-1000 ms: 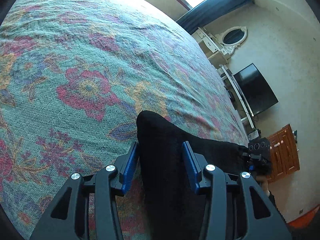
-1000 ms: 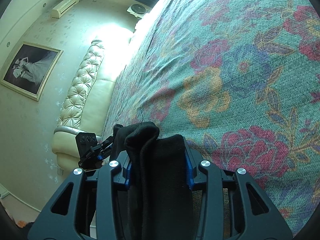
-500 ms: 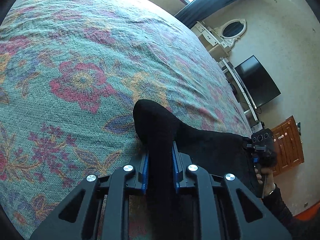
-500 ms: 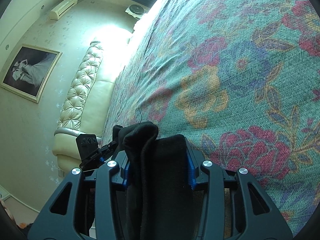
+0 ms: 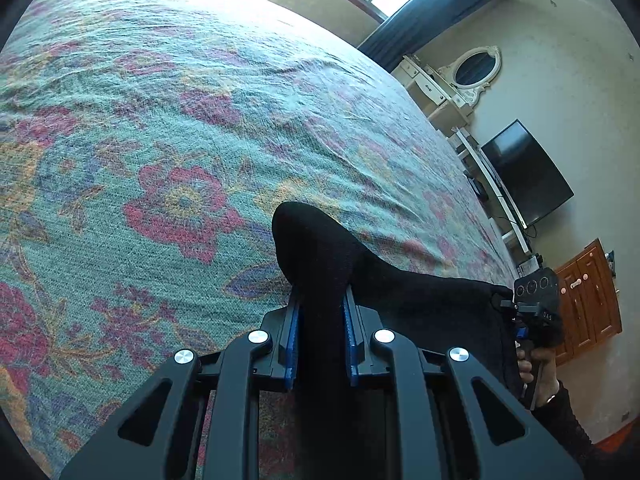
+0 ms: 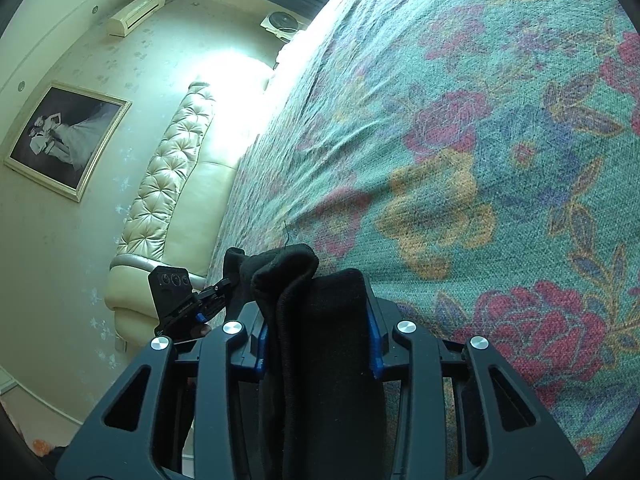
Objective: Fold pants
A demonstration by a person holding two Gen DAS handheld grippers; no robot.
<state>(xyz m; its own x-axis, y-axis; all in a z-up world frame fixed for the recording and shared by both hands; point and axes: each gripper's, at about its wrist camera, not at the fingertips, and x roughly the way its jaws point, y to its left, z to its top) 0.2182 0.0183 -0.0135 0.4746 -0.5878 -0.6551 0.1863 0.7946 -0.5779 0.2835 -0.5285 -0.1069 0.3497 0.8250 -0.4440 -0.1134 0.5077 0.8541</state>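
**Both corners pinched, pants ready to carry over the bed**

Floral bedspread (image 5: pixel 168 128) fills both views; dresser, dark TV and wooden cabinet sit along the far wall in the left wrist view, tufted headboard (image 6: pixel 168 184) and a framed photo in the right.

Black pants (image 5: pixel 320 256) lie at the near edge of the bed, an edge stretched between the two tools. Left gripper (image 5: pixel 320 344) is clamped tight on a bunched corner, blue pads pressing the cloth from both sides. Right gripper (image 6: pixel 318 344) grasps a thicker wad of the same fabric, apparently several layers; its jaws stand wider but bear on the cloth at each side.

Judgement: step in hand is lifting the held edge and carrying it forward to lay a fold. To do it well:
- keep both tools level and moving together, so the edge stays straight;
- keep light tension between them, no sag;
- lay the cloth down before letting go.

Risk: the right wad holds uneven layers; one may slip.
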